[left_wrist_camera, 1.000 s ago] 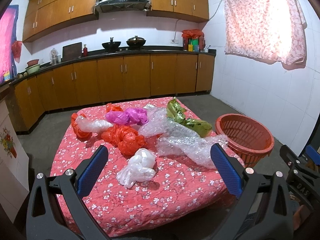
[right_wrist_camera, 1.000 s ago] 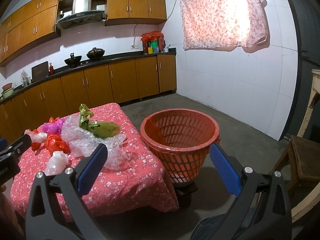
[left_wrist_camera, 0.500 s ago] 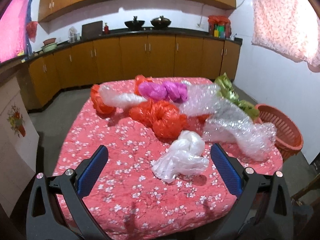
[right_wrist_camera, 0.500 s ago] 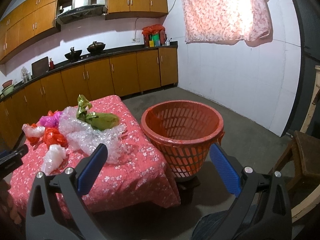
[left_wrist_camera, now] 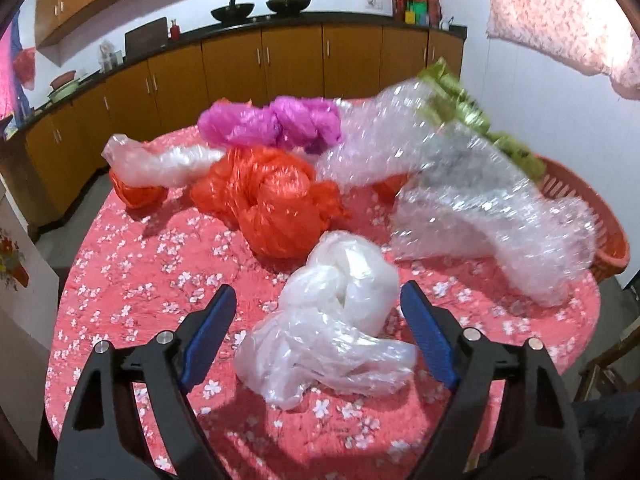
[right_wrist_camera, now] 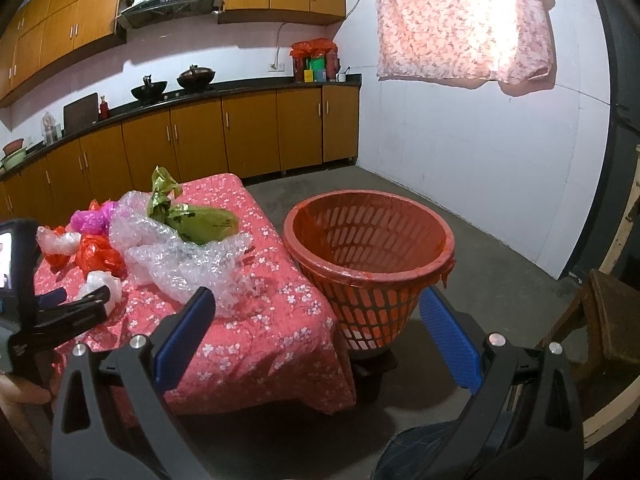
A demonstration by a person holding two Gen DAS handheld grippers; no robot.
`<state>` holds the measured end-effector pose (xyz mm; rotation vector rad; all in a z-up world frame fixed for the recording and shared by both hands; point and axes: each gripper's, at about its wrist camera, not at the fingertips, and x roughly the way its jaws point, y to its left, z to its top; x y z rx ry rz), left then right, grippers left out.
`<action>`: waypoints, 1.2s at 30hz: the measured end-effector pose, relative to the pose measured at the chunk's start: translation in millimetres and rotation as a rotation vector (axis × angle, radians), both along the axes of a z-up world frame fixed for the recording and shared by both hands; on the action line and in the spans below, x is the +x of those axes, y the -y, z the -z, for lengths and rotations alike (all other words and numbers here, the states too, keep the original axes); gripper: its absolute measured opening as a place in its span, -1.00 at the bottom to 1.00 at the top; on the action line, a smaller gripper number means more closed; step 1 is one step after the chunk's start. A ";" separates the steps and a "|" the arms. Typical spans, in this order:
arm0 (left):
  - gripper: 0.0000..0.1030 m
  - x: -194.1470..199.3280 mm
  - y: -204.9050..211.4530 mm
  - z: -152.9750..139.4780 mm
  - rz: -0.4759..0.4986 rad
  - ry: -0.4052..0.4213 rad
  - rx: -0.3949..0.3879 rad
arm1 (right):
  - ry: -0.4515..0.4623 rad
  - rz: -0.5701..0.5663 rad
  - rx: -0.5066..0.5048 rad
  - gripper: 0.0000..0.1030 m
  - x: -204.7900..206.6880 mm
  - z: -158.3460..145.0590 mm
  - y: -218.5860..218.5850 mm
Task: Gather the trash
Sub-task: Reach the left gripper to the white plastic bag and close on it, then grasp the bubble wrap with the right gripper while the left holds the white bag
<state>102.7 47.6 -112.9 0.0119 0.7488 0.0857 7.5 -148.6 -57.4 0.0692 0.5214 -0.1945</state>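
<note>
Orange basket point(right_wrist_camera: 370, 256) beside red-clothed table point(right_wrist_camera: 256, 320), bubble wrap point(right_wrist_camera: 188, 264)

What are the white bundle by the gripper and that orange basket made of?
The white bundle looks like thin, translucent plastic film, probably a bag: glossy, crumpled, knotted. The basket looks like rigid moulded plastic, fairly matte, with slotted walls and a rolled rim.

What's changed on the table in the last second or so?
The left gripper has moved in toward the white plastic bag, jaws now open on either side of it, nothing gripped yet. The right gripper stays open near the orange basket. The other trash hasn't moved.
</note>
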 end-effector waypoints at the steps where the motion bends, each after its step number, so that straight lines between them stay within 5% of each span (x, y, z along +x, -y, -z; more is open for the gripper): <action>1: 0.58 2.1 -0.3 1.8 -0.003 -0.007 0.001 | -0.002 -0.003 -0.002 0.92 1.3 0.5 -1.3; 6: 0.10 5.8 -1.9 6.4 0.012 -0.025 -0.021 | -0.004 -0.026 -0.016 0.92 5.9 2.1 -9.7; 9: -0.03 -1.1 -3.4 4.0 0.021 -0.010 -0.036 | 0.005 -0.051 -0.021 0.92 8.9 1.0 -15.6; 21: -0.05 -42.5 -39.4 -33.7 -0.014 0.096 -0.081 | 0.078 -0.263 0.037 0.92 49.2 -2.3 -58.0; 33: -0.05 -45.2 -77.6 -55.6 -0.076 0.151 -0.085 | -0.012 -0.343 -0.115 0.92 113.1 41.5 -106.3; 36: -0.05 -43.8 -82.9 -54.4 -0.082 0.149 -0.088 | -0.051 -0.337 -0.135 0.74 120.8 50.2 -109.0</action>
